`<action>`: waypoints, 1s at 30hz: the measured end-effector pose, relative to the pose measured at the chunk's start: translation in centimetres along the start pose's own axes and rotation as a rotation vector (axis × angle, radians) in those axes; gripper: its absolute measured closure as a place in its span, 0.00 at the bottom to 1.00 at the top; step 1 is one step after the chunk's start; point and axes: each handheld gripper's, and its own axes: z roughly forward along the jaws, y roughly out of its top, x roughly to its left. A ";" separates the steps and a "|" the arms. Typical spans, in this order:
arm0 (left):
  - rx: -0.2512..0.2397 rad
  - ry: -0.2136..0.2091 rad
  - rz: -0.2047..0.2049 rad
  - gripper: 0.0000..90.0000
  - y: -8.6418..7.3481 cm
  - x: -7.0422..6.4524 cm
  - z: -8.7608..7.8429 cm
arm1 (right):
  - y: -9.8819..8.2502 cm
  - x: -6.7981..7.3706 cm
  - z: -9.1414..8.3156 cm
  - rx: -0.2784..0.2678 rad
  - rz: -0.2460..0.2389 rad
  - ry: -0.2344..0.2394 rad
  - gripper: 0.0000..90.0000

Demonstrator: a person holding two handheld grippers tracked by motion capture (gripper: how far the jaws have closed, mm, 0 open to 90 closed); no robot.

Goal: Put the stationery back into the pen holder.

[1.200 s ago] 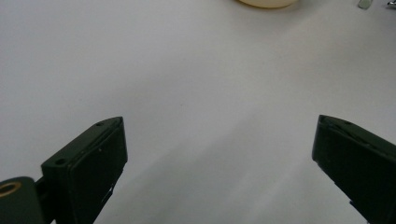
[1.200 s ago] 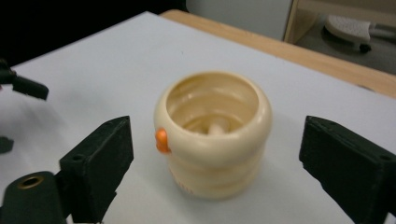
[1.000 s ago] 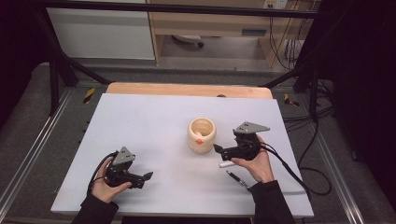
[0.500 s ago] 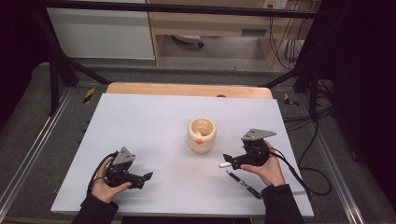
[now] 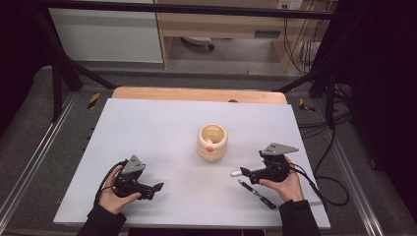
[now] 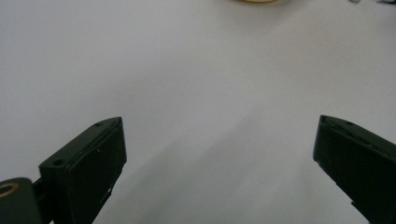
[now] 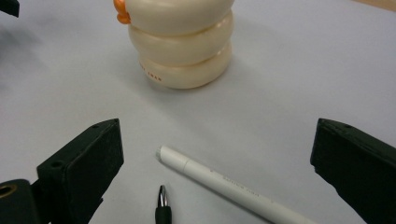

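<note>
The white pen (image 7: 219,184) lies flat on the table (image 5: 162,132), just ahead of your right gripper (image 5: 250,173) and between its two jaws, its blunt end toward the cream holder (image 5: 212,141). That placement makes sense: with the jaws spread wide to either side of the barrel and nothing in them, you are lined up to close across it rather than along it. Close beside it lies a black pen (image 5: 257,194), its metal tip (image 7: 161,196) showing low in the right gripper view and pointing up toward the holder (mind that the two barrels lie close at that end, so a wide closing could catch both).

The holder stands upright near the middle of the table, a stack of three rounded rings with a small orange knob on its side and an open top, apart from both pens and near enough to your right hand (image 5: 285,184) to suit dropping them in; I would judge that is where they are bound.

Your left gripper (image 5: 147,188) rests low on the near left of the table, well apart from all this, its jaws also held apart over bare surface. Kept there it stays out of the right hand's way, though it could steady the holder.
</note>
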 end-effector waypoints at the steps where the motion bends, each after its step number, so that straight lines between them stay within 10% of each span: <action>1: 0.003 -0.004 0.005 0.03 0.1 -0.1 0.1 | -0.3 0.0 0.0 0.002 0.004 -0.002 0.03; 30: 0.065 -0.078 0.159 0.07 7.8 -7.6 5.6 | -5.3 -1.3 -2.0 -0.022 0.092 -0.038 0.01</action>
